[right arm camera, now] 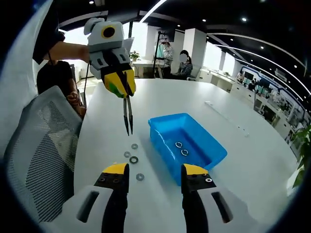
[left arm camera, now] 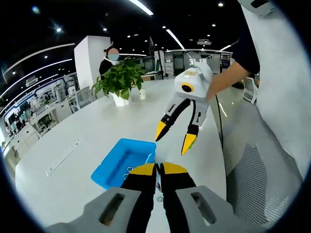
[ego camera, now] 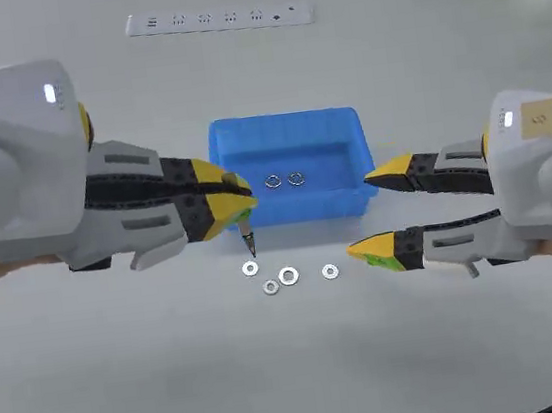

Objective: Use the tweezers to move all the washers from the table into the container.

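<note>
Several small metal washers [ego camera: 289, 276] lie on the white table just in front of the blue container [ego camera: 287, 130]; the same washers [right arm camera: 133, 159] show in the right gripper view. Two washers [ego camera: 285, 180] rest inside the container. My left gripper [ego camera: 240, 199] is shut on thin tweezers [ego camera: 248, 240], whose tips point down just above the leftmost washer [ego camera: 250, 268]. The tweezers [right arm camera: 128, 116] hang under the left gripper [right arm camera: 121, 82]. My right gripper [ego camera: 361, 213] stands open and empty to the right of the washers, beside the container's front right corner.
A white power strip [ego camera: 220, 18] lies at the back of the table. A potted plant [left arm camera: 119, 80] stands farther along it. A mesh chair [right arm camera: 43, 141] is next to the table edge. People are in the background.
</note>
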Tool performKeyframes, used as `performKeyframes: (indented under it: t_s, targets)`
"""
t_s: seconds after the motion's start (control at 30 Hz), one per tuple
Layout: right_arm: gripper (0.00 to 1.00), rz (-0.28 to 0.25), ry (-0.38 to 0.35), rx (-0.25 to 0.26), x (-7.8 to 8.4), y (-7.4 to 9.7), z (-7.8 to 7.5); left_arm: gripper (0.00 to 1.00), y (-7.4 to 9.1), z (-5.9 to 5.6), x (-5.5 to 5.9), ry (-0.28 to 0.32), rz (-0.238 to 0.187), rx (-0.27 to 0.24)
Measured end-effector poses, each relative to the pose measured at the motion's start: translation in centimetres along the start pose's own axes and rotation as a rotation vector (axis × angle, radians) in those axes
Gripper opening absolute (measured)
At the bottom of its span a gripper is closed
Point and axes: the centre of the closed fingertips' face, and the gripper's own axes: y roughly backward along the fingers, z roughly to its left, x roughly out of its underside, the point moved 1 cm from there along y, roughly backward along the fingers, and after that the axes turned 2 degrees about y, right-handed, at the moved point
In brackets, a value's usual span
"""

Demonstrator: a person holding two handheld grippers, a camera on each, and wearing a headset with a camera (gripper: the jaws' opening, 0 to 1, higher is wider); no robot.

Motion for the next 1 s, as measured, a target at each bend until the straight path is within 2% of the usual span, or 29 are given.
performKeyframes:
  t_s: [0.13,0.23,0.4,0.47,0.7,0.87,1.0]
  targets:
    - [0.47,0.011,-0.008,-0.019,0.6,0.0,1.0,0.07,-0.6,-0.6,0.5,0.012,-0.006,0.010]
    - [0.48,0.016,-0.011,-0.028,1.0,-0.1,1.7,0.07,-1.1,-1.1,1.2,0.006,0.025,0.015]
    - [0.48,0.024,-0.027,-0.046,1.7,-0.2,2.5,0.07,-1.5,-2.0,1.5,0.016,0.017,0.030]
    - [0.49,0.031,-0.039,-0.054,2.2,-0.4,2.9,0.07,-1.6,-2.0,2.0,-0.014,0.028,0.030]
    - [0.49,0.039,-0.069,-0.077,2.8,-0.5,3.7,0.07,-1.8,-2.0,2.6,0.007,0.028,0.030]
    - [0.49,0.047,-0.071,-0.085,3.1,-0.7,3.7,0.07,-2.0,-1.9,2.7,0.009,0.030,0.029]
    - [0.49,0.043,-0.072,-0.084,2.9,-0.7,3.5,0.07,-2.2,-2.0,3.3,0.009,0.042,0.034]
